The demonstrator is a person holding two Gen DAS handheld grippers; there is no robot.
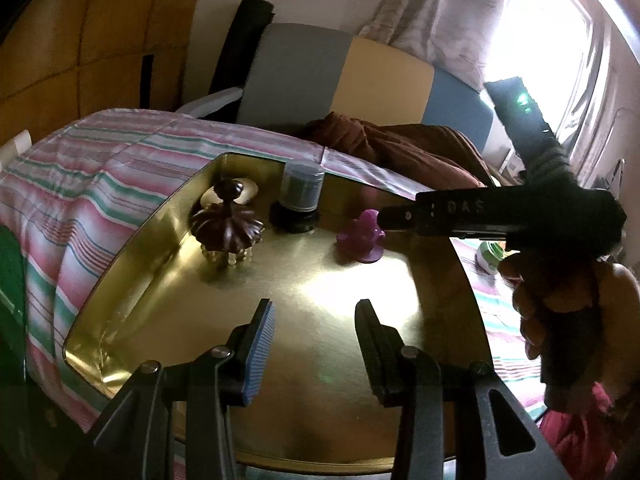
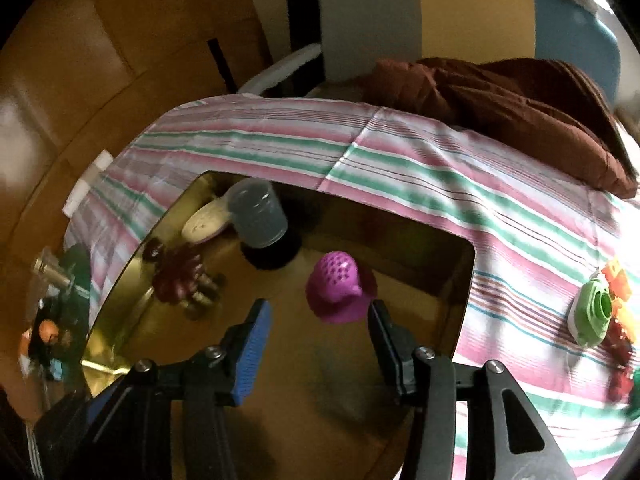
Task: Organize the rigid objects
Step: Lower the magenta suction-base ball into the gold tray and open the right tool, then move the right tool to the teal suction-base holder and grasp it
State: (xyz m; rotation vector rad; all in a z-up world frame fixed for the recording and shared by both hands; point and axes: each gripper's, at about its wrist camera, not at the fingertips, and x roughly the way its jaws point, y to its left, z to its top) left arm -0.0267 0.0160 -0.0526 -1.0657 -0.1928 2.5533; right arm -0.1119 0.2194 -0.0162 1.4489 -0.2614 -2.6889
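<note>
A shiny gold tray [image 1: 320, 280] lies on a striped cloth. On it stand a purple perforated dome with a brim [image 1: 362, 236], a grey jar [image 1: 301, 188] on a black disc, a dark brown carved ornament [image 1: 226, 226] and a cream round piece [image 1: 248, 190]. My left gripper [image 1: 315, 306] hovers open over the tray's near part, nothing between its fingers. My right gripper [image 2: 318, 306] is open; the purple dome [image 2: 338, 286] stands on the tray [image 2: 320, 380] just ahead of its fingertips, clear of both pads. In the left wrist view the right gripper [image 1: 384, 216] reaches in from the right, its tip beside the dome.
The striped cloth [image 2: 400, 152] covers the surface around the tray. A brown bundle of fabric [image 2: 520, 112] lies at the back right. A green and white piece [image 2: 592, 312] and small orange and red toys [image 2: 618, 280] lie on the cloth to the right. A hand [image 1: 560, 300] holds the right gripper.
</note>
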